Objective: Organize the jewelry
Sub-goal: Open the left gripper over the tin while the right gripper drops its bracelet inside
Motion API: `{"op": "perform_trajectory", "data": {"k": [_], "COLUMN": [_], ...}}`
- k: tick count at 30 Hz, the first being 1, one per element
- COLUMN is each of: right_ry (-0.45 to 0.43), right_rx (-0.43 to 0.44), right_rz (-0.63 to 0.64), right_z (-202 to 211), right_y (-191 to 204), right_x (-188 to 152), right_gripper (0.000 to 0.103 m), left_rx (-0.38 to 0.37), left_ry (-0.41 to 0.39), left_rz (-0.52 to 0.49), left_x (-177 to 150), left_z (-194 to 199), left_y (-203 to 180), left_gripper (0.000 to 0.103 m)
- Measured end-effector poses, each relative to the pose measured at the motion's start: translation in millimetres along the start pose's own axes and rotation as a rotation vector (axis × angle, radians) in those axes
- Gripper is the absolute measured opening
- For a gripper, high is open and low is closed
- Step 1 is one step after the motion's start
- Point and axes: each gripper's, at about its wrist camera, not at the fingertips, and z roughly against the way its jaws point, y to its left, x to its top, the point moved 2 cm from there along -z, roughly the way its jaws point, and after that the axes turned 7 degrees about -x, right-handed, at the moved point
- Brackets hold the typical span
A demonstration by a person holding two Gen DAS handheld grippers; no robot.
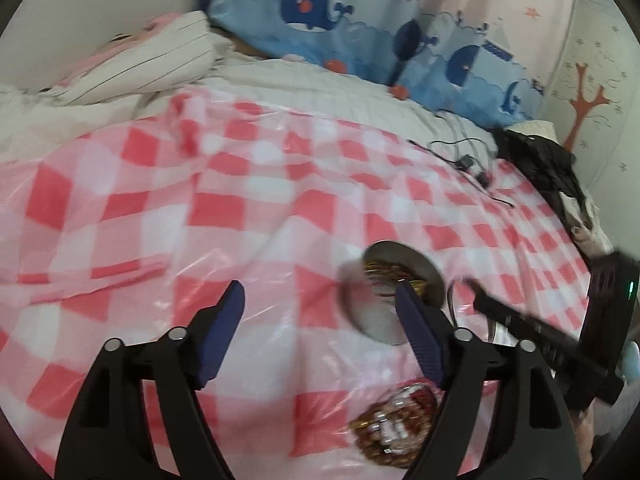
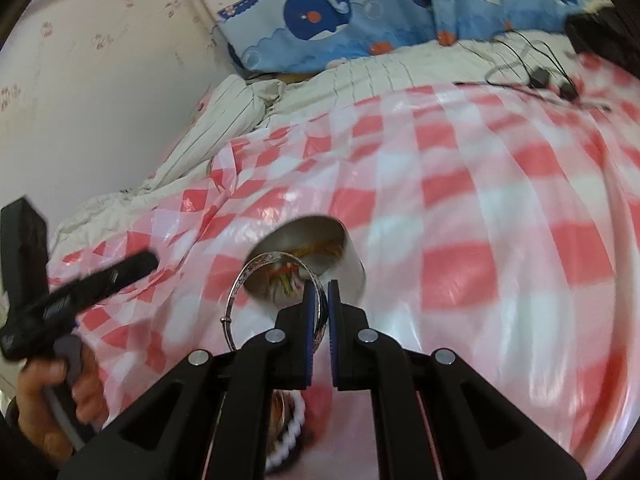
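Observation:
A round metal tin lies on the pink checked plastic sheet, with golden jewelry inside. My left gripper is open just left of the tin, with nothing between its blue pads. A pile of brown and white beaded bracelets lies close under its right finger. In the right wrist view my right gripper is shut on a thin silver bangle, which it holds just in front of the tin's mouth. Beaded jewelry shows below its fingers. The left gripper appears blurred at the left.
The sheet covers a bed with a striped quilt at the back. A blue whale-print cushion lines the wall. Black cables with small plugs and dark clothing lie at the far right. A hand grips the left tool's handle.

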Motion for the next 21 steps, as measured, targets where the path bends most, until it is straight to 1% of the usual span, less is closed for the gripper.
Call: {"op": "perform_trajectory", "data": {"k": [2, 5, 10, 13, 15, 19, 21], "right_ry": [0.021, 0.02, 0.03, 0.055, 0.042, 0.03, 0.031], "right_rx": [0.003, -0.014, -0.059, -0.094, -0.102, -0.095, -0.09], "right_rz": [0.027, 0.055, 0.099, 0.119, 0.129, 0.155, 0.174], "right_z": [-11.7, -25.4, -44.6, -55.2, -49.9, -26.6, -13.2], "right_y": [9.9, 20.4, 31.3, 29.9, 27.9, 22.3, 20.3], "right_x": [8.6, 20.5, 29.7, 27.3, 25.2, 14.1, 3.2], "right_gripper": [0.007, 0.007, 0.007, 0.013, 0.028, 0.031, 0.039], "left_rx": [0.029, 0.032, 0.087, 0.112, 0.127, 0.161, 0.19], "left_ry": [0.004, 0.004, -0.015, -0.022, -0.028, -0.046, -0.057], "left_rz": [0.009, 0.031, -0.016, -0.036, -0.055, -0.092, -0.12], "left_x": [-0.2, 0.3, 0.7, 1.0, 0.9, 0.1, -0.6], "left_z": [-2.6, -4.7, -6.0, -6.0, -6.0, -4.3, -4.5], "left_y": [4.8, 9.1, 2.5, -1.0, -4.3, -10.1, -14.0], "left_gripper": [0.079, 0.082, 0.088, 0.089, 0.09, 0.094, 0.095]}}
